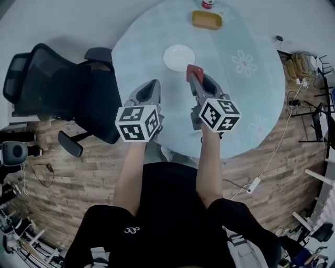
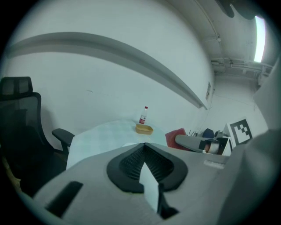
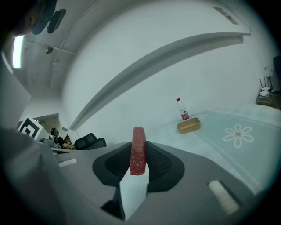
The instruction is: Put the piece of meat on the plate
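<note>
Red and slab-shaped, the meat [image 3: 138, 151] is standing on edge between the jaws of our right gripper [image 1: 192, 77], which are clamping it from both sides. We are holding it in the air above the table [image 1: 246, 104], over the part nearest us, with its top poking out past the jaw tips. The white plate [image 1: 179, 57] is lying bare just beyond and to the left of the meat, closer to the table's near-left edge than to its middle; the meat is not touching it.

We are holding our left gripper [image 1: 153, 85] beside the right one, over the near-left edge of the table. Its jaws are pressing together at the tips and nothing is sitting between them.

A pale green cloth with white flowers is covering the round table. At the far edge a tan tray [image 1: 206, 20] is resting, and a red-labelled bottle [image 1: 208, 3] is standing upright just behind it. A black chair [image 1: 57, 89] is standing on the wooden floor against the table's left edge, one armrest reaching towards the cloth.
</note>
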### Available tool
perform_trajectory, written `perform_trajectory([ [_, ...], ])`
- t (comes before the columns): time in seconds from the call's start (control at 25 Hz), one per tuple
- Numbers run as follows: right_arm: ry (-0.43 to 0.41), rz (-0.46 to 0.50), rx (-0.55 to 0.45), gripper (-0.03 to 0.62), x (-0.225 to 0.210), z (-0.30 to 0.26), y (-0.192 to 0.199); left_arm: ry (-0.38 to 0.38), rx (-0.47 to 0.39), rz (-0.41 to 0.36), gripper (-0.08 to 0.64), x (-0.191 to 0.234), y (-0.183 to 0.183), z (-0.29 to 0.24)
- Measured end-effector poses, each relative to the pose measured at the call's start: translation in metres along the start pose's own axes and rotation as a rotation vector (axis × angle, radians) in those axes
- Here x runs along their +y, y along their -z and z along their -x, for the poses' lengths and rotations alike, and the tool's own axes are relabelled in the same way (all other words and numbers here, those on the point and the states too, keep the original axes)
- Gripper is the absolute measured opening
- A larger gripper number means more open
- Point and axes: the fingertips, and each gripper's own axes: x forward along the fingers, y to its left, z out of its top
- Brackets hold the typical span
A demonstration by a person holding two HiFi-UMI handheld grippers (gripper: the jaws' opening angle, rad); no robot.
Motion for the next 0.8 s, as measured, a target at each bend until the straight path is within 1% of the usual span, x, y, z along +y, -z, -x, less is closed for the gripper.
perform_trajectory([
  [0.08, 0.008, -0.019, 0.044, 0.100, -0.002, -0.009, 0.018, 0.038, 0.041, 0.038, -0.003, 0.008, 0.014, -0.013],
  [0.2, 0.024, -0.091, 0.106, 0.100, -0.016, -0.014, 0.039, 0.137, 0.085, 0.099, -0.003, 0.003, 0.026, -0.037],
  [0.28, 0.077, -0.060, 0.156, 0.100, -0.027, -0.016, 0.049, 0.184, 0.102, 0.106, -0.003, 0.003, 0.027, -0.050],
  [0.32, 0.103, -0.032, 0.181, 0.100, -0.028, -0.019, 0.055, 0.190, 0.116, 0.099, -0.003, 0.008, 0.028, -0.053],
  [0.4, 0.133, -0.004, 0.220, 0.100, -0.025, -0.025, 0.066, 0.178, 0.150, 0.090, -0.003, 0.022, 0.034, -0.048],
  [0.56, 0.160, 0.010, 0.285, 0.100, -0.035, -0.046, 0.085, 0.148, 0.177, 0.127, -0.003, 0.051, 0.044, -0.034],
  [0.72, 0.145, -0.049, 0.340, 0.100, -0.052, -0.092, 0.108, 0.074, 0.190, 0.169, -0.003, 0.096, 0.051, -0.020],
  [0.8, 0.156, -0.052, 0.382, 0.100, -0.062, -0.113, 0.109, 0.050, 0.186, 0.174, -0.003, 0.110, 0.049, -0.015],
])
